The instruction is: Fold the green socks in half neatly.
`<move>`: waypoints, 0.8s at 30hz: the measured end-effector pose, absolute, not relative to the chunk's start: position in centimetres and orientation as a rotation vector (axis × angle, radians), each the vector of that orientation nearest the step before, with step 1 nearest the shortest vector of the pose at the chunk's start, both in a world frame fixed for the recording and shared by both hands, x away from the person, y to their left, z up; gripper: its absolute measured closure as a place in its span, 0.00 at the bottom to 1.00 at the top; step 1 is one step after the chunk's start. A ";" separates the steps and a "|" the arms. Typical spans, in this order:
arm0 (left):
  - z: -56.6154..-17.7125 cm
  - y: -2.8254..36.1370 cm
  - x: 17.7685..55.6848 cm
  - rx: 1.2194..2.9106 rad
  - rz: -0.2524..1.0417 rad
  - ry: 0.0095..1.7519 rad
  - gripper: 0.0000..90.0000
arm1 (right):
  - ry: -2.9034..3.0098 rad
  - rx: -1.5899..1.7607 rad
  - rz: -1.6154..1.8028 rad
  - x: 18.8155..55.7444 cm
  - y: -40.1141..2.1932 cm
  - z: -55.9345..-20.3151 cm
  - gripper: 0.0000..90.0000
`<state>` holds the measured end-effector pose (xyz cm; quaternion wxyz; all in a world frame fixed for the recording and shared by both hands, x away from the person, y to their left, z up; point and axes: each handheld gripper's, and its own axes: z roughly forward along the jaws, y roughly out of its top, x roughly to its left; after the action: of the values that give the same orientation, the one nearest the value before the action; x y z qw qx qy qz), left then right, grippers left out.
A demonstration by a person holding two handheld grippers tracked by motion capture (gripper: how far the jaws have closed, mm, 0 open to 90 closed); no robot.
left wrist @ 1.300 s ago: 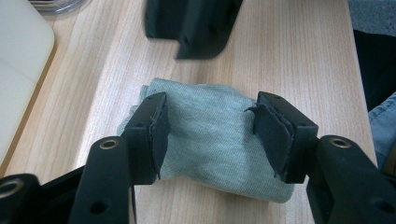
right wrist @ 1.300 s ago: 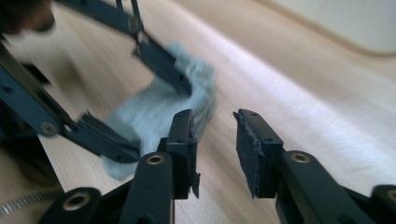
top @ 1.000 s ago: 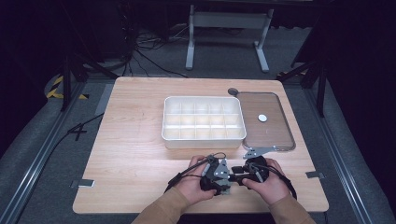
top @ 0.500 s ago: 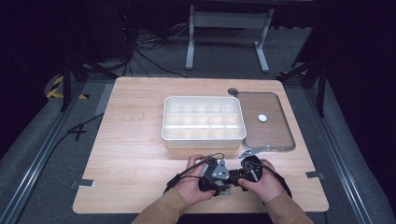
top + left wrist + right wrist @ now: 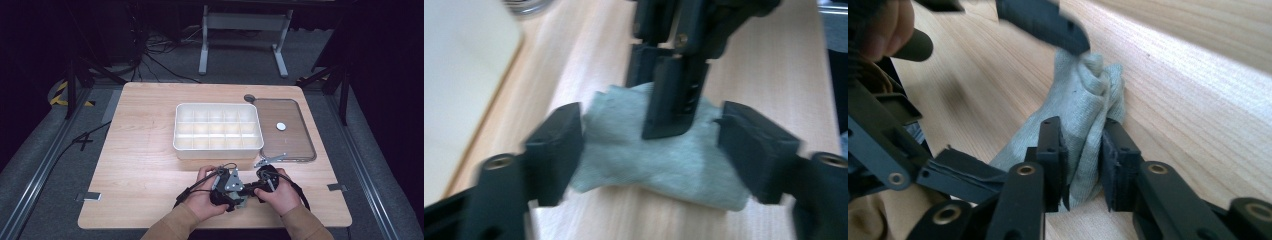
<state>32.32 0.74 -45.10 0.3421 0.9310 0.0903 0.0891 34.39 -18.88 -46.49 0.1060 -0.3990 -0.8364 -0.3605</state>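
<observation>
left hand-held gripper [image 5: 651, 150] — jaws just opened wide; right hand-held gripper [image 5: 1080, 165] — jaws just closed, pinching

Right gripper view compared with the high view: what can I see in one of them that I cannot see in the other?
The right gripper view shows a grey cloth pinched between the right gripper pads, which have just been closing, with the left gripper's jaw tip above it.

The high view shows the white compartment tray, the clear lid beside it with a small white disc on it, and both hands together near the front edge.

Both show the wooden table and the two grippers meeting.
</observation>
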 end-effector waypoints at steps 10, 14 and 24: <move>-43.2 2.9 32.3 2.416 0.221 0.250 0.27 | -2.532 -1.159 -1.080 33.8 -19.1 -45.8 0.86; -42.3 5.1 32.1 2.421 0.246 0.338 0.28 | -2.521 -1.178 -1.094 33.8 -19.5 -45.1 0.86; -43.3 12.2 31.0 2.456 0.302 0.546 0.29 | -2.587 -1.198 -1.138 34.2 -19.8 -42.4 0.87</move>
<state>31.03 12.17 -43.31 0.2990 0.9249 0.2055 0.1136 34.19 -19.83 -42.37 0.0361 -0.3901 -0.8422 -0.3704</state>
